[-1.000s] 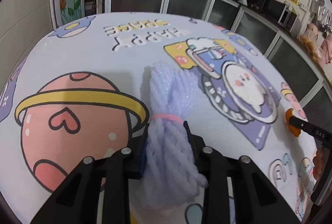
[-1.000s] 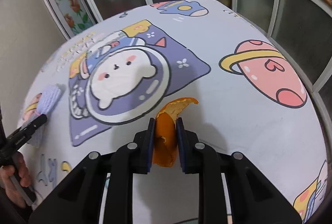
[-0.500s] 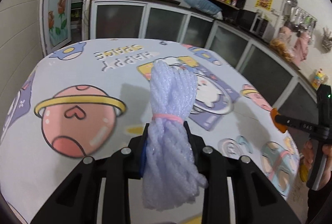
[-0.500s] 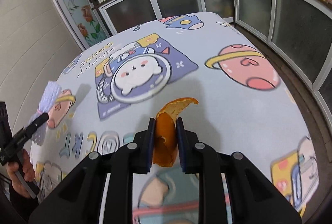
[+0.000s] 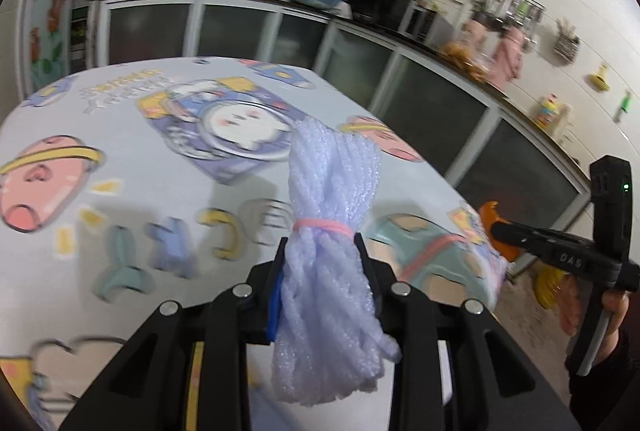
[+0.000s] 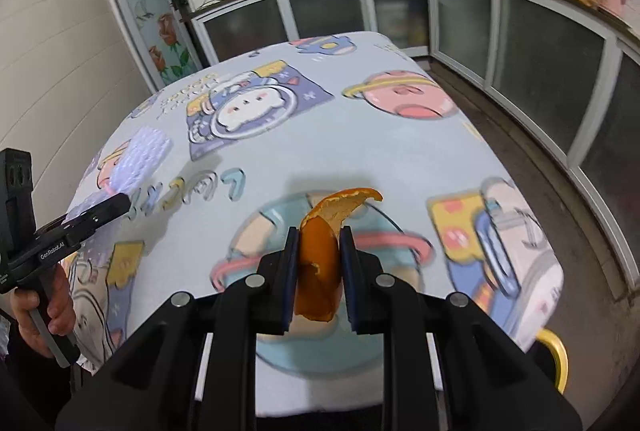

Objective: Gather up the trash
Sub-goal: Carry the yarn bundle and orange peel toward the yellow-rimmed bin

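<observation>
Left hand-held gripper point(image 5: 320, 243) clamps foam net bundle point(image 5: 330, 231) lengthwise, right hand-held gripper point(image 6: 319, 231) clamps orange peel point(image 6: 324, 247), both above worktop point(image 6: 280, 159).

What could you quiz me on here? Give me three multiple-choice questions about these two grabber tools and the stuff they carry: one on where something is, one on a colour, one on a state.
1. Where is the orange peel?
A. Lying on the tablecloth
B. Between the right gripper's fingers
C. In the pink basin on the counter

2. What colour is the band around the foam net bundle?
A. Pink
B. Green
C. Black

3. What state is the left gripper in?
A. Wide open and empty
B. Shut with nothing in it
C. Shut on the foam net bundle

Answers:
1 B: the orange peel sits pinched in the right gripper, above the cartoon tablecloth.
2 A: a pink rubber band cinches the foam net bundle.
3 C: the left gripper presses both pads against the bundle's sides.
</observation>
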The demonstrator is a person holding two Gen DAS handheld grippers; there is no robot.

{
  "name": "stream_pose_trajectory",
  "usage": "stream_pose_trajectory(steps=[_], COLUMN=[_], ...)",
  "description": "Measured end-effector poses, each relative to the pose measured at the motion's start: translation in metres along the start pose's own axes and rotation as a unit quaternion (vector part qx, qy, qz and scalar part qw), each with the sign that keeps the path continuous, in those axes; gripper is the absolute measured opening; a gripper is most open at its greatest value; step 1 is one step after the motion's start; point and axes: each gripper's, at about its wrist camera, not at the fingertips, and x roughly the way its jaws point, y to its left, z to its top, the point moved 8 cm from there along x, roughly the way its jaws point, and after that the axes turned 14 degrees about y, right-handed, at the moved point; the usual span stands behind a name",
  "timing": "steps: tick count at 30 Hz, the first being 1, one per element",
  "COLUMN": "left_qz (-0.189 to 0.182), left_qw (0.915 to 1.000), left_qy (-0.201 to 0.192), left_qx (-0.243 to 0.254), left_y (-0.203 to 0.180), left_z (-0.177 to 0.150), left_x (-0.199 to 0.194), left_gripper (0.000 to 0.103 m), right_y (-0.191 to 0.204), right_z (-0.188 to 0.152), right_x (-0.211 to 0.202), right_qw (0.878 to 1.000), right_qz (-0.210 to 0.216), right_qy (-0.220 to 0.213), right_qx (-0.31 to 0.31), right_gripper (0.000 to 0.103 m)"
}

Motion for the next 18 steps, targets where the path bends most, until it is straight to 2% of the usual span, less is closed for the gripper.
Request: stream_pose_trajectory(steps=[5,10,18], left_qz=[-0.036,-0.074,-0.128], left_qw=[0.9975,0.9888,0.9609], left_qy=[0.030,0.067,0.116], left_qx=[0.053,0.111,0.217], left_y=[-0.070,-0.142,-0.263], left_z=[-0.016,-0.032,-0.061], left_x=[0.031,0.064,0.110], left_gripper=[0.028,0.028,0.028], right_y=[-0.041,-0.099,-0.197], right_z=[-0.043,-0.093,-0.169], right_x=[-0.019,-0.044,-0.074], right_qw=[0.999,0.995,0.977], right_qz=[-0.014,-0.047,-0.113], right_qy=[-0.002,-0.005,-0.008], right_qx=[0.034,0.084,0.180], right_gripper=[0.019,0.019,0.019])
